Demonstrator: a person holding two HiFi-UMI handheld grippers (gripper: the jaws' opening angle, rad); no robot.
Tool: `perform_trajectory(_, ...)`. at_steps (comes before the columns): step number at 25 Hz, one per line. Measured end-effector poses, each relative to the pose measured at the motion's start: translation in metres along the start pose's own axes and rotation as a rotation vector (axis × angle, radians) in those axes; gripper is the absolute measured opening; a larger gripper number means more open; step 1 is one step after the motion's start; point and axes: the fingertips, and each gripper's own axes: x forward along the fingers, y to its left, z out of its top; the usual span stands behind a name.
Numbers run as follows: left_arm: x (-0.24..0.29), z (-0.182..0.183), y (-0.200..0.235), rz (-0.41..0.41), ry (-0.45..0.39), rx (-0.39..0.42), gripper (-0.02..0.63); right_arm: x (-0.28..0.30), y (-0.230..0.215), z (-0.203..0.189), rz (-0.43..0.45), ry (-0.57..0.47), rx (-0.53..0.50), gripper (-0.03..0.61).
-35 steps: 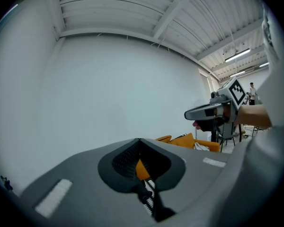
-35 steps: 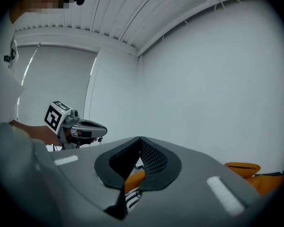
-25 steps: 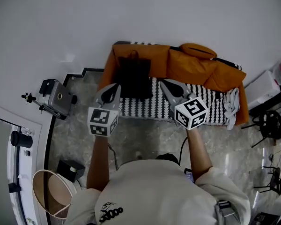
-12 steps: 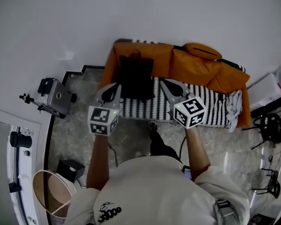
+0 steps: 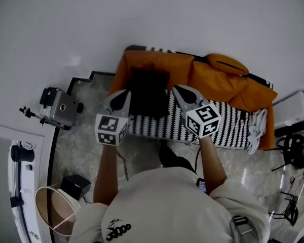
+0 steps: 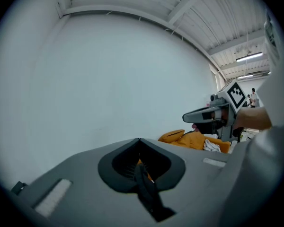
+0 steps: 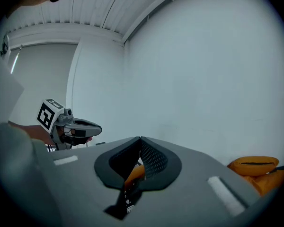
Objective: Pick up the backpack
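A black backpack (image 5: 148, 91) stands on the left part of a sofa (image 5: 223, 131), against its orange back cushions (image 5: 215, 82). The sofa's seat has a black-and-white striped cover. My left gripper (image 5: 124, 93) hovers just left of the backpack, shut and empty. To the backpack's right my right gripper (image 5: 177, 88) is also shut and empty. Neither touches the backpack. In the left gripper view the jaws (image 6: 139, 140) meet in front of a white wall, with the right gripper (image 6: 195, 116) to the side. The right gripper view shows its closed jaws (image 7: 141, 138) and the left gripper (image 7: 87, 128).
A camera on a tripod (image 5: 59, 107) stands on the marble floor left of the sofa. A round bin (image 5: 53, 210) and a black box (image 5: 74, 185) sit at lower left. A white cloth (image 5: 257, 126) lies on the sofa's right end, with black stools (image 5: 293, 147) beyond.
The person has stepped toward the sofa, one foot now showing. Both grippers have moved forward and a little lower, nearer the backpack, and both stay shut.
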Motion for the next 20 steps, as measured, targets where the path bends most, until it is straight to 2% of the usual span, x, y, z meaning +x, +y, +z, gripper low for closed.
perform_trajectory(9, 0.078, -0.019, 0.033, 0.016, 0.093, -0.038, 0.011, 0.069, -0.055, -0.010, 0.049, 0.072, 0.023, 0.005)
perform_trajectory(17, 0.137, -0.045, 0.052, 0.010, 0.170, -0.064, 0.011, 0.121, -0.093, -0.033, 0.081, 0.140, 0.046, 0.032)
perform_trajectory(20, 0.155, -0.054, 0.059, 0.005, 0.189, -0.077, 0.042, 0.137, -0.105, -0.041, 0.087, 0.158, 0.062, 0.044)
